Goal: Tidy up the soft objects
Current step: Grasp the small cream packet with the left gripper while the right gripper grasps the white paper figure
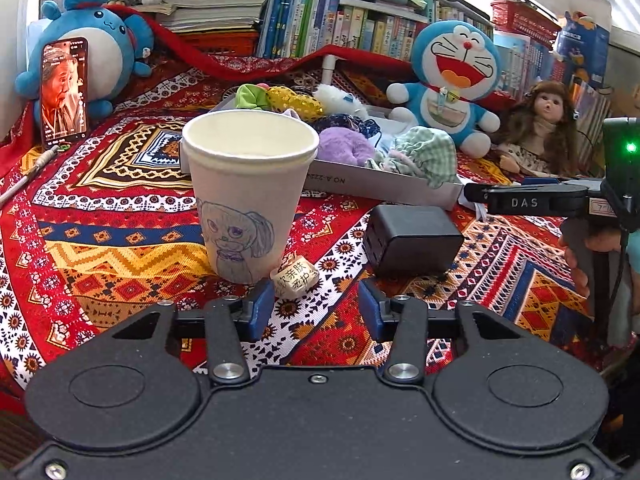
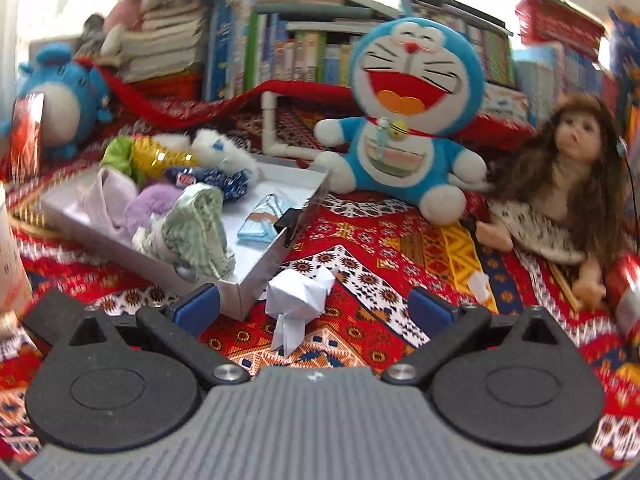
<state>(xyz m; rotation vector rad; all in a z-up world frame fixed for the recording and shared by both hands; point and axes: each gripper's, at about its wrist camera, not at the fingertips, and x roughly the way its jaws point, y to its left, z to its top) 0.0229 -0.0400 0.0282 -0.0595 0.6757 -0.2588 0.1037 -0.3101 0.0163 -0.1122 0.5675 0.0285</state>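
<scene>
Two hand-held grippers hovered empty: just ahead of the left hand-held gripper [image 1: 316, 304], its jaws partly spread, lay a small, probably light, squashy tissue packet [image 1: 295, 279], best pinched across its middle, while the right hand-held gripper [image 2: 316, 306] gaped wide.

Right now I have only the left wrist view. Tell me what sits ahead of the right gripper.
Observer: A white folded paper figure lies on the cloth just ahead of the right gripper, beside the near corner of the box.
Operator: Report its jaws.
Observer: Open wide, with nothing between the pads.
Operator: Check the box floor on that side.
Observer: A pale blue packet lies on the bare floor, apart from the soft pile.
</scene>
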